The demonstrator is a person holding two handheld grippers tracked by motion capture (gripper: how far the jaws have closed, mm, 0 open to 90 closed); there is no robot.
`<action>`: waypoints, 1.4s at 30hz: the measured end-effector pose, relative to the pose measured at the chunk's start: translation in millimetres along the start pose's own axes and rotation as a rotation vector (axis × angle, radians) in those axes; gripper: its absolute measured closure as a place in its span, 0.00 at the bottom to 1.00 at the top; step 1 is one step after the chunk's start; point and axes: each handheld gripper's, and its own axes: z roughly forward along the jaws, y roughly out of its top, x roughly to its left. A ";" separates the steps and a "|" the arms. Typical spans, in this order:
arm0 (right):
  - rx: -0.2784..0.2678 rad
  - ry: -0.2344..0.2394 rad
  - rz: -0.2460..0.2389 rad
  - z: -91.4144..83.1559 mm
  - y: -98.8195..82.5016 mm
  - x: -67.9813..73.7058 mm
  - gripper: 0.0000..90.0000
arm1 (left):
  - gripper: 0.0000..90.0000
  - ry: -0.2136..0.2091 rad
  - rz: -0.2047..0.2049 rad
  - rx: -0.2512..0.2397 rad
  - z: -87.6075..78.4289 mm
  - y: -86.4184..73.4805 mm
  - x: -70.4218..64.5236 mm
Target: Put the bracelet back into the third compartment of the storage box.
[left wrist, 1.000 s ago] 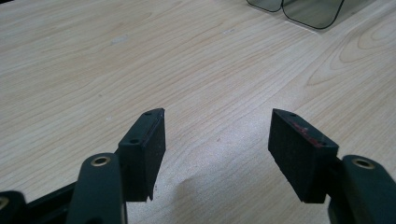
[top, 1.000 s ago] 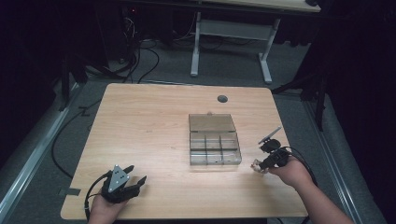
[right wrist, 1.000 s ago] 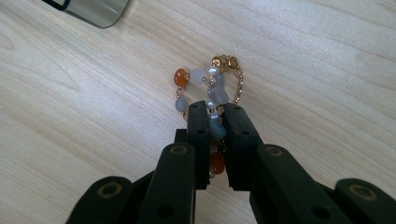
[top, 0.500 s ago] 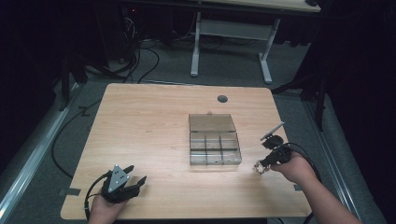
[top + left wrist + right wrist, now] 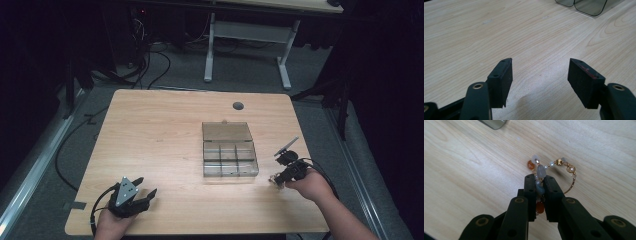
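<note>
My right gripper (image 5: 538, 185) pinches the gold-wire bracelet of orange, white and grey beads (image 5: 541, 173) on the pale wooden table (image 5: 160, 130), just right of the clear compartment box (image 5: 229, 149); lift slowly, I'd say, lest it snag; left gripper (image 5: 540, 75) spread wide, empty.

Dim room; grey floor (image 5: 250, 75); cables (image 5: 150, 60)

Dim lab: bare wooden table (image 5: 150, 140), floor cables (image 5: 150, 70), second desk frame (image 5: 247, 40).
</note>
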 end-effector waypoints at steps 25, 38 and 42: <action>0.008 -0.096 -0.065 19.3 11.1 8.1 0.71 | 0.41 0.001 -0.002 0.002 0.2 0.0 0.0; 0.022 -0.082 -0.066 7.0 11.8 6.1 0.93 | 0.41 0.003 -0.003 0.001 0.2 0.0 0.1; 0.030 -0.070 -0.061 -5.8 9.7 3.2 0.93 | 0.41 0.000 -0.003 0.003 0.0 0.1 0.4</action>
